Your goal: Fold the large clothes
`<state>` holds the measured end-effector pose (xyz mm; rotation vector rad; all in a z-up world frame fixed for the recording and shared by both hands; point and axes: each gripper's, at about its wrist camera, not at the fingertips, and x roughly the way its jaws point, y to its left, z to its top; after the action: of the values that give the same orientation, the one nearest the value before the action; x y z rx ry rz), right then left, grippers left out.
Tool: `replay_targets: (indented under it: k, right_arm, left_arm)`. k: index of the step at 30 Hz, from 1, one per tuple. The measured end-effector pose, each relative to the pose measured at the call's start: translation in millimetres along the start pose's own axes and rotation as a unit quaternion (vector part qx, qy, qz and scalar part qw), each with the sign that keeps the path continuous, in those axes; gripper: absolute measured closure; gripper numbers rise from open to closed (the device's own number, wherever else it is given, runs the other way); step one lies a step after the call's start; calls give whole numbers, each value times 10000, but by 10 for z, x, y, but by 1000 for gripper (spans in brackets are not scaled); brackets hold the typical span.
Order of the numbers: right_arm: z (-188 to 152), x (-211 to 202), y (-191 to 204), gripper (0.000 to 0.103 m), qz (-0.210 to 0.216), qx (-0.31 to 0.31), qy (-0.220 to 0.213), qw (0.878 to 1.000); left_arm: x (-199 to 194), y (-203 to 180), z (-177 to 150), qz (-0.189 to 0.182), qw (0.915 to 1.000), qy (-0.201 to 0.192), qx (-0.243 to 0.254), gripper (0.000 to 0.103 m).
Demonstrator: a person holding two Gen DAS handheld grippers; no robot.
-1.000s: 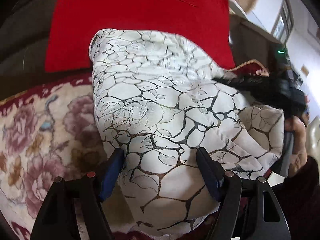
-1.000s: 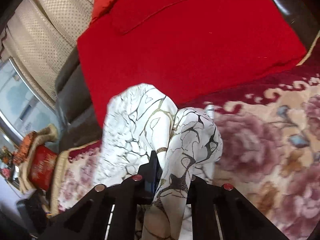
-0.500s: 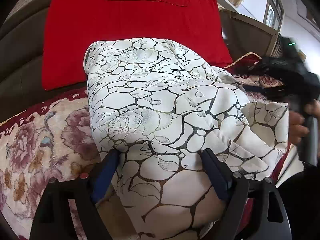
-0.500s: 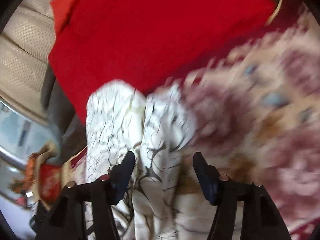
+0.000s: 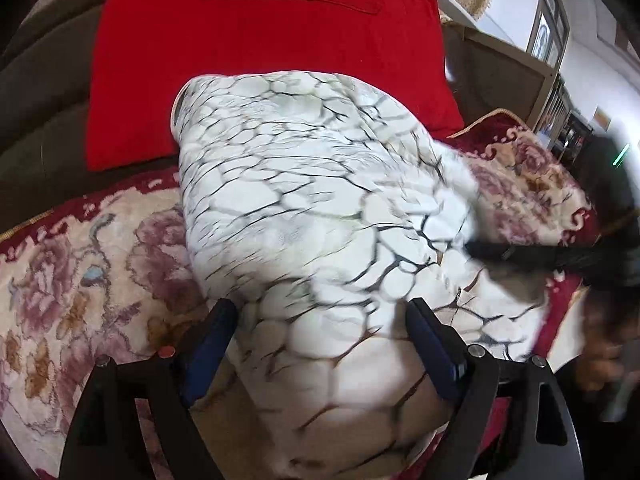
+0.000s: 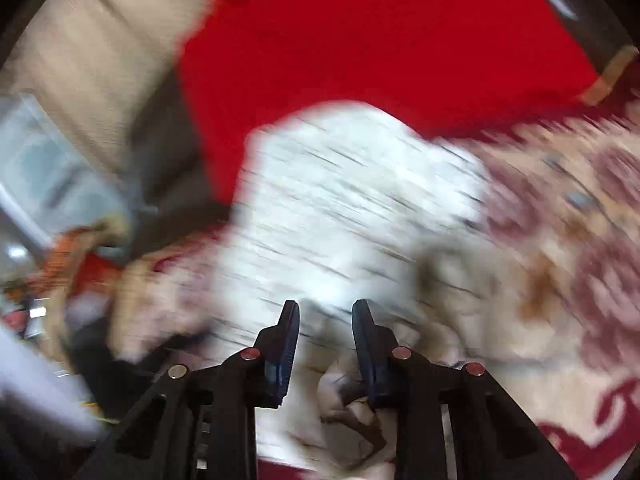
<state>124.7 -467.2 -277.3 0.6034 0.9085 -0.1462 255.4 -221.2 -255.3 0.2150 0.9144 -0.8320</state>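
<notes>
While both grippers stand with fingers apart, a white garment (image 5: 304,216) veined with dark crackle lines lies folded on a floral blanket (image 5: 80,280).

From the left wrist view, the left gripper (image 5: 320,344) straddles the near end of the garment, its blue-padded fingers (image 5: 208,344) spread wide at 7 and 5 o'clock with cloth bulging between them; whether the pads press the fabric cannot be told. A red cushion (image 5: 260,48) rises behind the garment at 12 o'clock, against a dark sofa back (image 5: 44,92). At 3 o'clock the right gripper (image 5: 520,254) reaches onto the garment's far edge, a blurred hand (image 5: 600,356) below it. The right wrist view is heavily smeared: its fingers (image 6: 286,344) stand parted with a narrower gap, white cloth (image 6: 340,208) beneath and ahead of them, not clamped, the red cushion (image 6: 360,32) at 12 o'clock.
</notes>
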Motion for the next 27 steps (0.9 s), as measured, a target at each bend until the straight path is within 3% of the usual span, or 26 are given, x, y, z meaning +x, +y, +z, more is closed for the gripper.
replay_targets:
  k: [2, 3, 7, 27]
  right_arm:
    - [-37, 164, -286, 95, 60, 463, 120, 9988]
    - [-31, 177, -321, 95, 146, 549, 135, 9983]
    - [-80, 223, -168, 95, -74, 48, -62, 9999]
    - [-99, 251, -83, 95, -347, -265, -43, 9990]
  left_arm:
    - [-68, 100, -22, 21, 9997, -111, -198, 16]
    - [-102, 135, -24, 209, 9993, -188, -237, 16]
    - [-152, 232, -55, 830, 9950, -461, -295, 16]
    - [113, 192, -25, 1033, 9934, -282, -419, 10]
